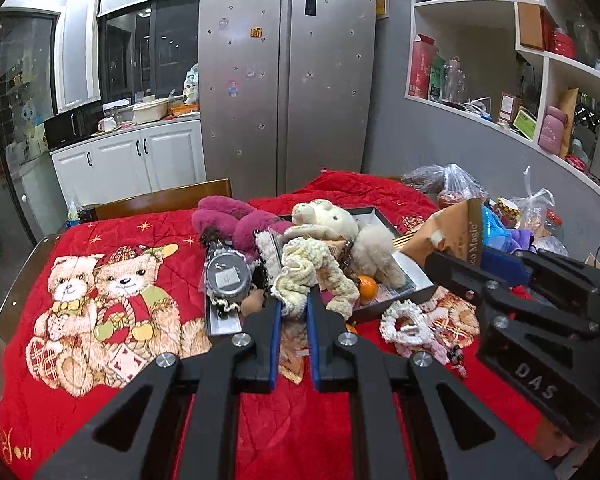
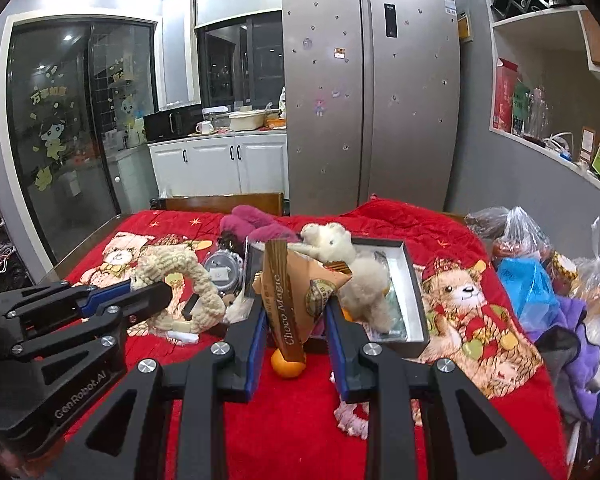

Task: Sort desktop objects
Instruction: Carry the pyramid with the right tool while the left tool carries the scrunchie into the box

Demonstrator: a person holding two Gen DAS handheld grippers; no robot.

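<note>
On the red teddy-bear quilt (image 2: pixel 380 420) that covers the table I have both tools up off the cloth, each angled down toward the clutter. My right gripper (image 2: pixel 296 312) is narrowed onto a tan snack packet (image 2: pixel 296 292); down its brown edge I can read "Choco Magic", and the round seal on its face is too small for me to read. The packet hangs between the blue pads, above an orange (image 2: pixel 288 362) lying on the quilt. My left gripper (image 1: pixel 292 300) is almost closed, pinching a cream knitted scrunchie (image 1: pixel 300 276) that loops out past the fingertips. The right tool's housing reads "DAS" in the left view, and the left one reads "GenRobot.AI" in the right view.

Just beyond both tools sits a shallow grey box (image 2: pixel 416 300) with a cream plush toy (image 2: pixel 332 244) draped over its rim, a magenta plush (image 1: pixel 228 220) behind, and a round silver tin (image 1: pixel 226 276) to the left. A frilly white scrunchie (image 1: pixel 404 320) lies near the box. Plastic bags (image 2: pixel 540 280) crowd the quilt's right side. The left part of the quilt, with the printed bears, is the open ground; a wooden chair back (image 1: pixel 160 200) stands at the far edge, before a steel fridge (image 1: pixel 288 80).
</note>
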